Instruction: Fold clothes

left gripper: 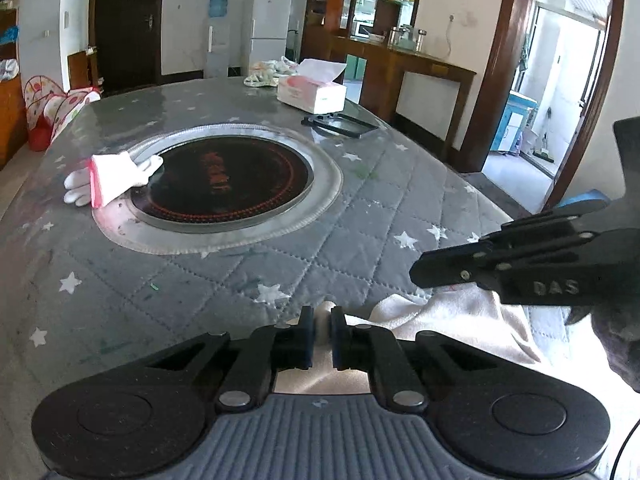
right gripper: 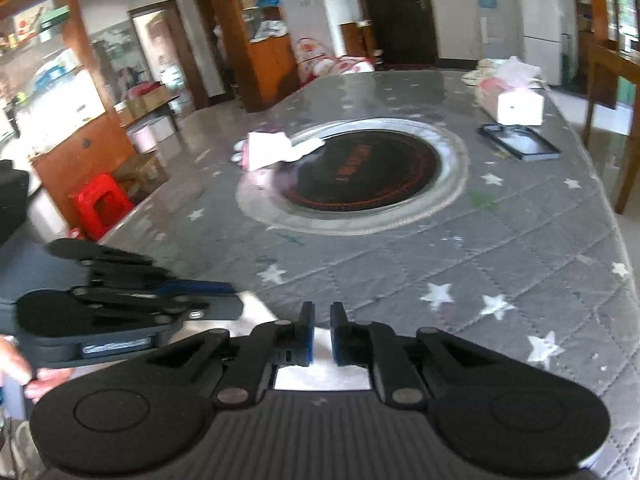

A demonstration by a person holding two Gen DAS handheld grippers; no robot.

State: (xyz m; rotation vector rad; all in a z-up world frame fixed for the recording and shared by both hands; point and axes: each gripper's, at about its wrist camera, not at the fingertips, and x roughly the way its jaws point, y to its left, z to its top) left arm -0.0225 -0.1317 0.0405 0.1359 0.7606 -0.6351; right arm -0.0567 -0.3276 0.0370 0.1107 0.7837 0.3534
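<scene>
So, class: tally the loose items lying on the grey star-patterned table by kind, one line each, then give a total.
White garment at the near edge: 1
Folded white-and-pink clothing: 1
Tissue box: 1
Black tray: 1
Pale bundle at the far end: 1
Total: 5

Each camera sits low on its own hand-held gripper, close above the near edge of the table (left gripper: 360, 208), and looks forward along the two fingers across the quilted star-patterned cover. The left wrist view faces slightly rightward, toward the doorway (left gripper: 560, 80) and the wooden counter (left gripper: 420, 68). The right wrist view faces slightly leftward, toward the shelves (right gripper: 264, 32) and the red stool (right gripper: 102, 204), and is blurred. Both take in the round hotplate (left gripper: 224, 180) in mid-table, the folded white glove (left gripper: 108, 178) at its rim, the tissue box (left gripper: 312, 94), the black tray (left gripper: 340, 124) and the far refrigerator (left gripper: 270, 20). Each view catches the other gripper at its side.
</scene>
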